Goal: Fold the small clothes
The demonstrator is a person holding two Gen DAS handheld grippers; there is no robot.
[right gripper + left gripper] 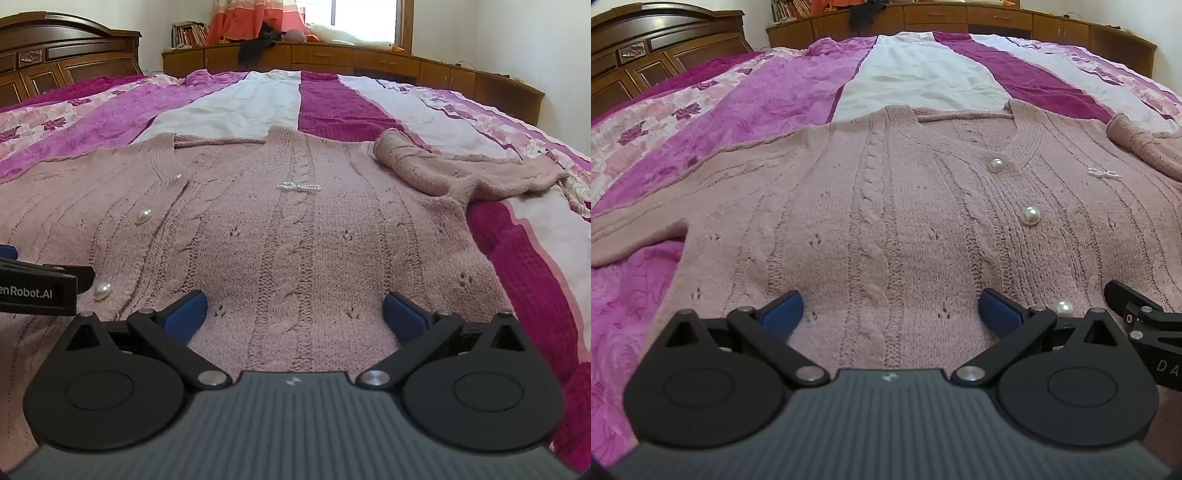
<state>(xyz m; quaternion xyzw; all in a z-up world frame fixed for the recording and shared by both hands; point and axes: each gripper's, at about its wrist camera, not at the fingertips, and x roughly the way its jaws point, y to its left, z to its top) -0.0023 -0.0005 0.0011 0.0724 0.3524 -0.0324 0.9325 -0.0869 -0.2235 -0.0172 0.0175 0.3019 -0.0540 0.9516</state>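
A dusty-pink cable-knit cardigan (886,206) with pearl buttons (1030,215) lies front up on the bed. Its left sleeve (635,236) stretches out flat. The right sleeve (443,166) is bunched and folded over near the shoulder. A small pearl bow (298,187) sits on the chest. My left gripper (890,314) is open, its blue pads low over the cardigan's lower left half. My right gripper (295,314) is open too, just over the lower right half. Nothing is between either pair of fingers. Each gripper shows at the edge of the other's view.
The bed carries a pink, magenta and white striped cover (332,107). A dark wooden headboard (646,55) stands at the far left. Low wooden cabinets (369,59) with books, clothes and a plush toy run along the back wall.
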